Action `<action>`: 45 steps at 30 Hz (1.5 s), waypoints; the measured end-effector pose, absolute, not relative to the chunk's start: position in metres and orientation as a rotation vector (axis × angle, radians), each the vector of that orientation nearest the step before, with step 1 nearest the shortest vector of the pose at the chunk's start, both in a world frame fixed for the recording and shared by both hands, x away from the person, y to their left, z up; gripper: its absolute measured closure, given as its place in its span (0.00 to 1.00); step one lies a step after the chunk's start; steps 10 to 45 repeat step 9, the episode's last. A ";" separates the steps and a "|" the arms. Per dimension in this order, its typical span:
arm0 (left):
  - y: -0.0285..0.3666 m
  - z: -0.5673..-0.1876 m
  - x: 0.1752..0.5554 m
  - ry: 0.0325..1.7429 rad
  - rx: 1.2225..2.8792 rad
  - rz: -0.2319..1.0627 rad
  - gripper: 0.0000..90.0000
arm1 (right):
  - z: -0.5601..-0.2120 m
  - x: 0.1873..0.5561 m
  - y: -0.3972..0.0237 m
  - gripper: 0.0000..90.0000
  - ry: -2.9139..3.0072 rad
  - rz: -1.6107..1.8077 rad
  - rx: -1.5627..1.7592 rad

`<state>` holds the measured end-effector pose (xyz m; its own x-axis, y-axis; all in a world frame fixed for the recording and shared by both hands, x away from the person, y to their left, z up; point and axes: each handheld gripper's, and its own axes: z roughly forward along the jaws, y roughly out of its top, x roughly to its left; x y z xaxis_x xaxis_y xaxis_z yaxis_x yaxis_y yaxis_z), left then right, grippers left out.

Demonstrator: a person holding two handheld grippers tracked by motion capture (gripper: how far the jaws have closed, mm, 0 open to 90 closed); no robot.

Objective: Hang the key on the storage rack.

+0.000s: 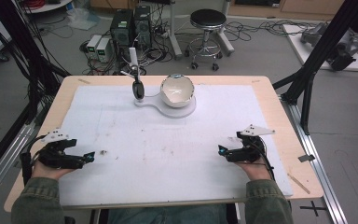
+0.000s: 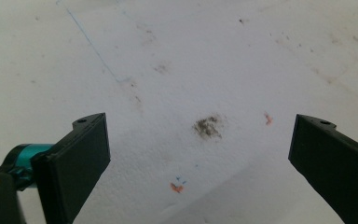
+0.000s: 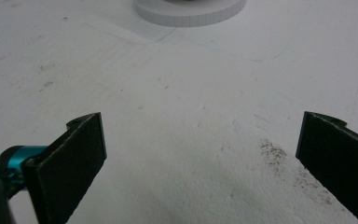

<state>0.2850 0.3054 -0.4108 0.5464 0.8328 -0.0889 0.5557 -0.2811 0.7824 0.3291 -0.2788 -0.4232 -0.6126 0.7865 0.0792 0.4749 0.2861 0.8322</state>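
Grippers, left (image 1: 89, 156) and right (image 1: 220, 150), rest wide and empty; your bowl (image 1: 177, 90) sits ahead, right nearer

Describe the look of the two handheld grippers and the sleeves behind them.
Both the left gripper and right gripper are black, each topped by a pale grey three-cornered plate, with teal metal at the jaw base and a black cable trailing back. The jaws are flat black slabs. The sleeves are olive green.

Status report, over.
Left gripper and right gripper open, empty, resting on the mat. Bowl on white stand at far edge. Path clear.
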 end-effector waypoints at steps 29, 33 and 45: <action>0.298 -0.410 0.285 1.090 2.015 0.436 0.06 | -0.424 0.329 -0.278 0.01 2.228 1.235 1.132; 0.298 -0.410 0.285 1.090 2.015 0.436 0.06 | -0.424 0.329 -0.278 0.01 2.228 1.235 1.132; 0.298 -0.410 0.285 1.090 2.015 0.436 0.06 | -0.424 0.329 -0.278 0.01 2.228 1.235 1.132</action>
